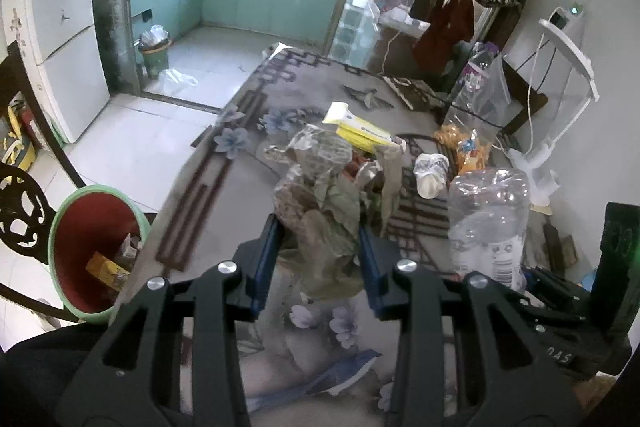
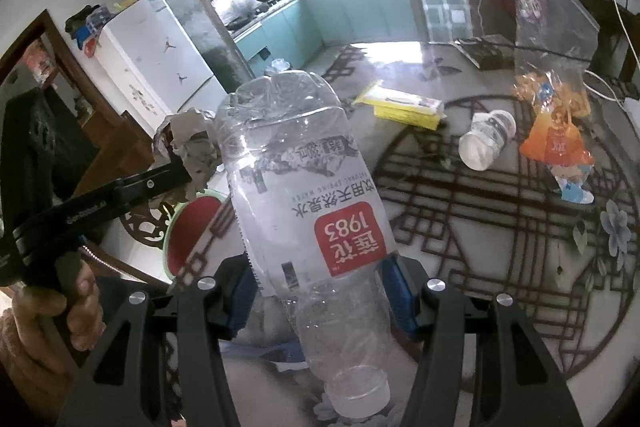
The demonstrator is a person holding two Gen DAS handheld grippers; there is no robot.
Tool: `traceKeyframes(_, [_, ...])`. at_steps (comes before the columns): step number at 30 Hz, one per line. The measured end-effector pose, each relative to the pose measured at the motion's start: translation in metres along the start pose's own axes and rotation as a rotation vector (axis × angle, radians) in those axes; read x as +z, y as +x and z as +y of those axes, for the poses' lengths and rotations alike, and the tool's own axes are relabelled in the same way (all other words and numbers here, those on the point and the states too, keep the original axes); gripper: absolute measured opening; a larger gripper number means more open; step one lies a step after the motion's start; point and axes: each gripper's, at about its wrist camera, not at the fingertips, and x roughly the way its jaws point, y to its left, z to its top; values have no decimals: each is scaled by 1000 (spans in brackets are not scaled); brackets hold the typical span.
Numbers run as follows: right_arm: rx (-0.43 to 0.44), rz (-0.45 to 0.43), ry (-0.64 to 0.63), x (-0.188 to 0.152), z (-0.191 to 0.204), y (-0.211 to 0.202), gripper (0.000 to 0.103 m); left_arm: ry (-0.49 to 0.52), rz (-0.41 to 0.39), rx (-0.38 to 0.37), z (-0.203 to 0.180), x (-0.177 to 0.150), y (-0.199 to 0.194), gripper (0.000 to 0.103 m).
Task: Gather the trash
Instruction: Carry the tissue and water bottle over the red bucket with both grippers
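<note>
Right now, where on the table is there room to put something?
Bare tablecloth lies open below the small jar and left of the orange wrapper. It is crowded around the yellow box.

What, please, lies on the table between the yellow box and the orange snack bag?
A small white plastic bottle on its side, seen in the right wrist view.

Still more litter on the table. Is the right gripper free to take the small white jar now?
Probably not: the right gripper is clamped on the plastic bottle. The white jar lies unobstructed.
</note>
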Motion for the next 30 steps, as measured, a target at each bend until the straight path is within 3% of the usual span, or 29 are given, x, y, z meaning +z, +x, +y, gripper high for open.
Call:
traceKeyframes(15, [64,-8,-81,15,51,15,54,-44,-61,89,43,4,-30,37])
traceKeyframes(30, [97,22,-92,14,81,42,54,-53,-32,109,75,4,-23,37])
